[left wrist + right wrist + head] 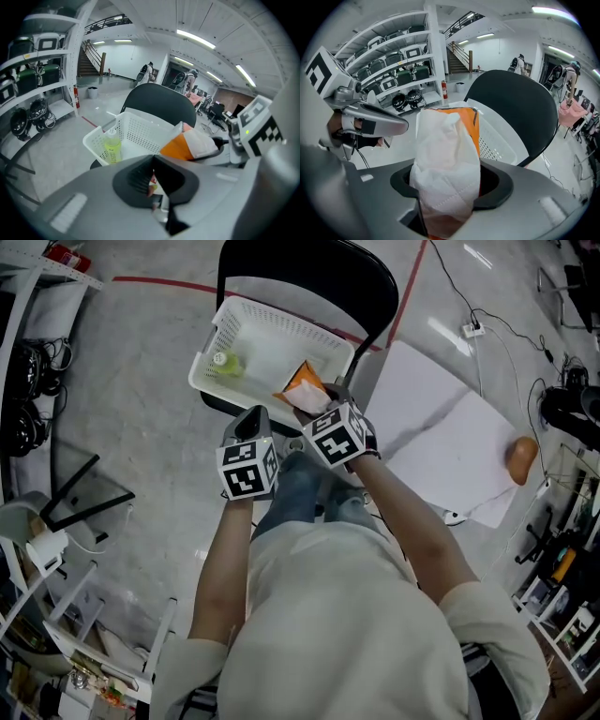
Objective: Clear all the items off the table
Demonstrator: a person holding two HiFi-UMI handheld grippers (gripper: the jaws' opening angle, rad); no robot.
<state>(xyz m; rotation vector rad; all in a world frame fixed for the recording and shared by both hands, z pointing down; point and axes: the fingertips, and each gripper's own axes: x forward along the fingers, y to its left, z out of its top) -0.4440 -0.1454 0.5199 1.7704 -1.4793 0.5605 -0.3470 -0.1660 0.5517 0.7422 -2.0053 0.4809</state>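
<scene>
Grey polished floor (141, 362) fills the head view, with a black chair (309, 268) standing on it and a white perforated basket (246, 313) resting on the chair's seat. A yellow-green bottle (223, 362) lies in the basket's left part. Your right gripper (330, 397) hangs over the basket's near right rim, carrying an orange-and-white packet (305, 388) just above the basket. Your left gripper (251, 423) sits just beside it on the left, near the basket's near edge. The white table (431, 427) lies off to your right, with an orange-brown object (521, 457) near its far right edge, too small to identify.

From your left gripper view, the left gripper's (154, 180) jaws are drawn close together, leaving only a narrow slit. A scrap of red and white shows in that slit, and you cannot tell what it is. Ahead you see the basket (140, 133) with the bottle (112, 146) upright against its near left wall, and the packet (192, 145) held at the basket's right corner. Metal shelving (37, 61) with dark gear runs along the left.

From your right gripper view, the right gripper's (450, 187) jaws are clamped on the packet (447, 168), which stands up between them, white quilted face towards the camera and orange edge on the right. The basket's wall (497, 136) and the chair's back (520, 103) show behind it, and your left gripper (370, 124) reaches in from the left, apart from the packet.
</scene>
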